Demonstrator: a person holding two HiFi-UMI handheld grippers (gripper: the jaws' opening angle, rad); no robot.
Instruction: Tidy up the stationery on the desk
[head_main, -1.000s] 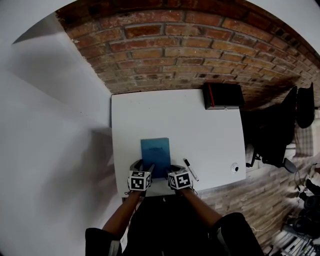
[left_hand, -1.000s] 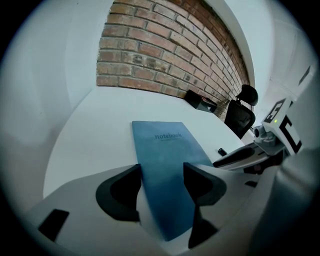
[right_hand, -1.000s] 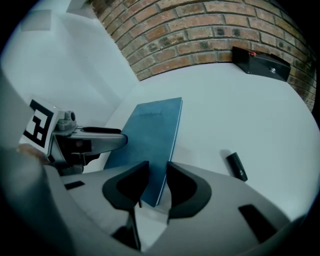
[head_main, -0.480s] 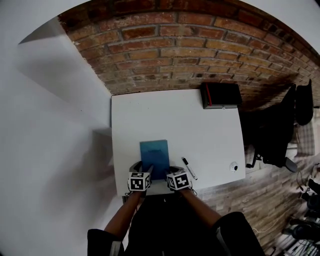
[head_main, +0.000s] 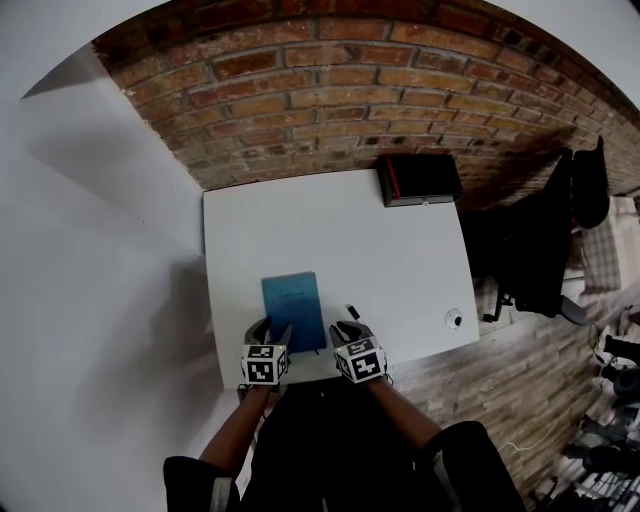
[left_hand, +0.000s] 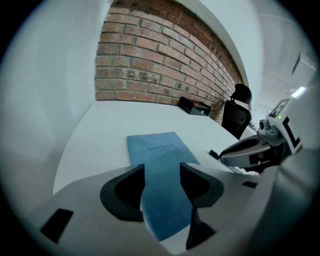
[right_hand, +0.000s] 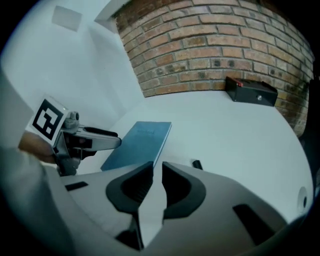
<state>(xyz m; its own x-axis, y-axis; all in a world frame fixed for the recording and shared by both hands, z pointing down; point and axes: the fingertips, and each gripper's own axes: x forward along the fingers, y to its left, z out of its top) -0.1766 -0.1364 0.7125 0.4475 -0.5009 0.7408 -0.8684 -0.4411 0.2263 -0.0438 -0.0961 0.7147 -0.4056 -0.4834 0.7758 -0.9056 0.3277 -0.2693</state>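
- A white desk (head_main: 330, 225) is set against a brick wall (head_main: 350, 90).
- The left gripper (left_hand: 162, 170) is held low over the near edge of the desk, at its left side, and is pointed forward and down.
- Its jaws have just been closing a little and are still spread wide. The near end of the notebook (head_main: 293, 308) is seen in the gap between them. No pad is seen to press on the cover.
- The blue notebook is laid flat on the desk, closed, with its long side running away from the person. It is placed near the front edge, between the two grippers.
- The right gripper (right_hand: 157, 167) is held just right of the notebook's near corner.
- Its jaws have just been closing and are brought close together, with a narrow gap left. Only bare desk is seen in that gap.
- A black pen (head_main: 352, 311) is laid just beyond the right gripper; most of it is hidden behind the right jaw.
- A black box (head_main: 418, 180) with a red edge is placed at the far right corner.
- A small round fitting (head_main: 455, 321) is seen near the right front corner.
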